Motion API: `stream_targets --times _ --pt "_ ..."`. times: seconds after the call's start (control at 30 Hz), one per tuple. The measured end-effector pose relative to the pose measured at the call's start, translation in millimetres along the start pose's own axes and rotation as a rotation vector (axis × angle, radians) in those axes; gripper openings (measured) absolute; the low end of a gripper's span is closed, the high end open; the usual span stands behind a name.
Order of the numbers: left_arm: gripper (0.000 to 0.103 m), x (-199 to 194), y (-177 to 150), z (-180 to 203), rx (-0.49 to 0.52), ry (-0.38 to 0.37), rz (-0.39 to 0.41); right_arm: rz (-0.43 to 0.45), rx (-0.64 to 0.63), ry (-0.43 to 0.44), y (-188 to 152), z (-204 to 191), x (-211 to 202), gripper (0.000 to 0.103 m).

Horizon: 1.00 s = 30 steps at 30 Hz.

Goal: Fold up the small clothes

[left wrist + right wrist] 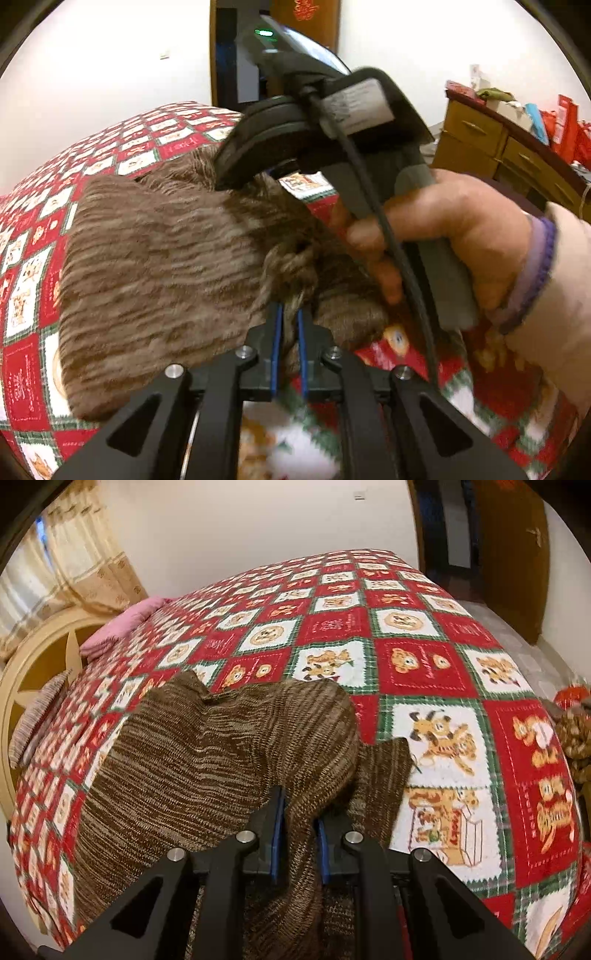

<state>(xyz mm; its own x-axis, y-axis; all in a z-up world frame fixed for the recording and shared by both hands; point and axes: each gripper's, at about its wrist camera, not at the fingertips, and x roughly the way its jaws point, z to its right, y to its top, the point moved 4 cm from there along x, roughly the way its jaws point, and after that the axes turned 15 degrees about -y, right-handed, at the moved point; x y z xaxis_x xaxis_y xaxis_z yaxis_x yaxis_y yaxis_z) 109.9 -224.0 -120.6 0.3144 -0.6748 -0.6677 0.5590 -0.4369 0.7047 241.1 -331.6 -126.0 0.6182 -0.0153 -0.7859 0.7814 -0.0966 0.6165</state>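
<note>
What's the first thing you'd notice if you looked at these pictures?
A fuzzy brown striped knit garment lies bunched in the middle of the bed, with both tongs, left and right, pinching its near edge. Under it spreads a bright red, white and green teddy-bear quilt, and a pink pillow sits at the bed's far left.

Bed [424, 672], covered by a red, white and green patchwork quilt [332, 624] with bear and dog squares. On the quilt, near the close edge, a brown marled knit [207, 760], rumpled, one part lifted off the cover, a flap [384, 771] lying flat to its right. At the far left end by the headboard [33, 664], a pink pillow [122, 624] and a striped cushion [40, 712].
</note>
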Motion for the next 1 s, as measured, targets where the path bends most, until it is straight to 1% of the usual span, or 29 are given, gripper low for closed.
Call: stream_targets --times 0.03,0.07,0.13,0.17,0.2,0.23,0.33,0.37,0.4,0.47,0.53,0.6,0.67,0.7,0.73,0.77,0.8,0.83,0.87,0.9,1.0 --pt "0.009 -4.8 -3.7 -0.9 -0.002 -0.019 -0.001 -0.005 0.019 0.015 -1.7 3.1 -2.6 0.022" --pt "0.011 -14.8 -9.9 -2.9 -0.003 -0.043 -0.001 -0.016 0.050 0.028 -4.8 9.5 -8.2 0.028" --pt "0.023 -34.4 -20.9 -8.9 0.006 -0.066 0.008 -0.024 0.109 0.033 -11.7 21.8 -22.2 0.040" --pt "0.033 -48.9 -27.0 -15.4 0.010 -0.069 0.026 -0.017 0.134 0.029 -15.7 27.9 -31.1 0.043" --pt "0.042 -55.4 -29.2 -18.6 0.012 -0.069 0.036 0.002 0.157 0.026 -22.8 35.2 -45.1 0.043" --pt "0.044 -64.8 -31.2 -23.5 0.016 -0.064 0.052 0.011 0.169 0.026 -28.0 39.1 -54.3 0.043" --pt "0.046 -88.1 -26.4 -38.8 0.014 -0.022 0.120 0.031 0.204 0.047 -47.6 46.0 -81.8 0.043" --pt "0.049 -93.9 -19.1 -48.3 -0.009 0.009 0.145 0.028 0.215 0.060 -54.0 46.3 -87.8 0.043" --pt "0.052 -93.3 -13.2 -53.3 -0.025 0.028 0.154 0.021 0.225 0.076 -62.0 43.8 -94.1 0.043" --pt "0.053 -92.5 -0.7 -73.8 -0.088 0.087 0.179 0.014 0.226 0.097 -73.4 35.6 -101.6 0.043" --pt "0.053 -88.3 3.1 -88.6 -0.136 0.112 0.187 0.006 0.210 0.104 -83.1 25.0 -104.9 0.043" --pt "0.053 -80.7 0.5 -99.8 -0.167 0.141 0.174 -0.010 0.173 0.116 -91.8 8.8 -101.8 0.043" --pt "0.053 -69.7 -4.8 -107.5 -0.183 0.161 0.153 -0.044 0.140 0.111 -98.4 -5.0 -90.9 0.043" --pt "0.053 -63.7 -8.1 -107.7 -0.183 0.168 0.138 -0.078 0.122 0.073 -101.8 -10.3 -78.7 0.043" --pt "0.053 -57.2 -12.4 -108.0 -0.184 0.176 0.116 -0.082 0.117 0.058 -102.7 -12.8 -73.2 0.043" --pt "0.053 -50.0 -16.5 -108.7 -0.186 0.181 0.087 -0.065 0.115 0.053 -101.9 -15.2 -72.3 0.043" --pt "0.053 -44.9 -20.8 -108.7 -0.190 0.180 0.062 -0.054 0.109 0.035 -100.6 -17.7 -72.6 0.036" --pt "0.053 -44.0 -23.8 -106.5 -0.195 0.175 0.053 -0.054 0.103 0.016 -100.8 -18.6 -72.9 0.014" --pt "0.055 -42.4 -26.9 -106.1 -0.202 0.165 0.045 -0.063 0.096 0.014 -101.8 -19.4 -72.7 0.012" --pt "0.058 -43.3 -29.1 -105.7 -0.208 0.156 0.042 -0.068 0.093 0.033 -104.9 -19.4 -75.1 0.011" --pt "0.059 -54.9 -29.0 -104.2 -0.210 0.115 0.042 -0.051 0.085 0.046 -115.4 -12.2 -89.6 0.008"
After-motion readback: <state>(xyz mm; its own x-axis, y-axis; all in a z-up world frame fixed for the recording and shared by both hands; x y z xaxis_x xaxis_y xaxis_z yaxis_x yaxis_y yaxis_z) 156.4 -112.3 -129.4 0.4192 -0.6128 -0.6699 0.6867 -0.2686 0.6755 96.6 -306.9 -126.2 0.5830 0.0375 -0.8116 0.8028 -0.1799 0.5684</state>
